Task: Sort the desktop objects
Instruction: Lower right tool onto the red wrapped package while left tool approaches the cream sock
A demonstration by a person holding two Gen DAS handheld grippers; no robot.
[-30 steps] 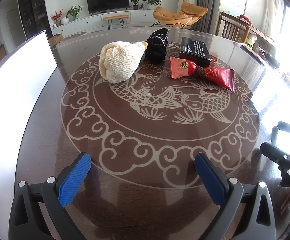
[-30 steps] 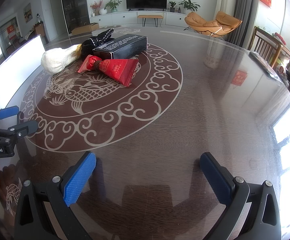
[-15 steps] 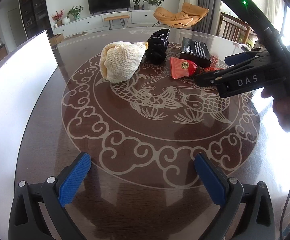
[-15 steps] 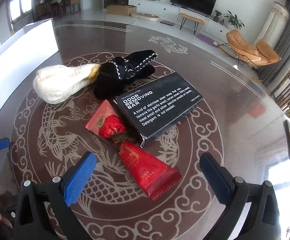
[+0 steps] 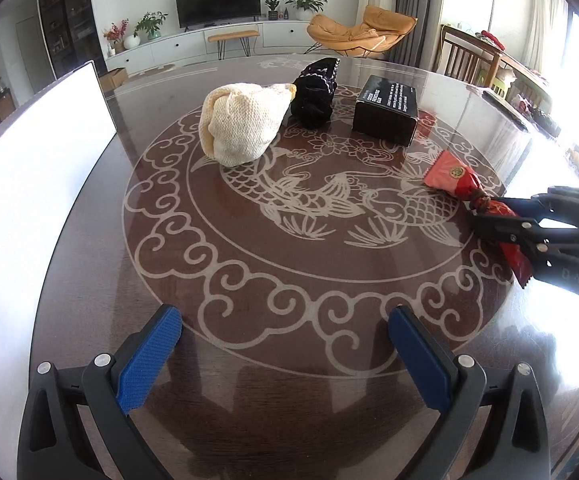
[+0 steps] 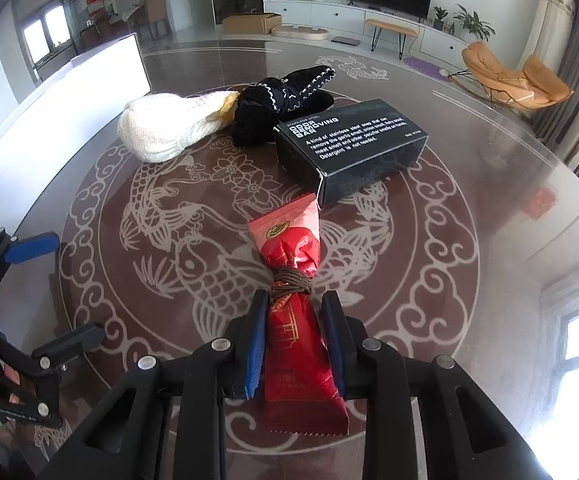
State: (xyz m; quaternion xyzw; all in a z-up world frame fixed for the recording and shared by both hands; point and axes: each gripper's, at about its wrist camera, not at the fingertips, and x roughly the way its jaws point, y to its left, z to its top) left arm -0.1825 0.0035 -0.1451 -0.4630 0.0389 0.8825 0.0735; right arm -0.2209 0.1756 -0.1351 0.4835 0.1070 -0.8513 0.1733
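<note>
A red foil packet (image 6: 289, 240), tied at its waist with brown cord, lies on the dark round table (image 6: 469, 240). My right gripper (image 6: 294, 312) has its jaws closing on the packet's lower half, and both blue pads press its sides. In the left wrist view the same packet (image 5: 449, 174) sticks out of the right gripper (image 5: 485, 216) at the table's right side. The left gripper (image 5: 285, 356) stands open over bare table near the front edge, holding nothing. Farther back lie a cream knitted bundle (image 5: 241, 124), a black knitted bundle (image 5: 315, 94) and a black box (image 5: 385, 110).
A white bin wall (image 5: 29, 152) runs along the table's left edge. The black box (image 6: 349, 144) sits just beyond the packet's far tip. The left gripper (image 6: 61, 292) is at the left of the right wrist view. Chairs stand beyond the far right rim.
The right gripper swung in over the table from the right, came down on the red packet and shut on it. The packet now lies away from the black box. The left gripper stayed put.
</note>
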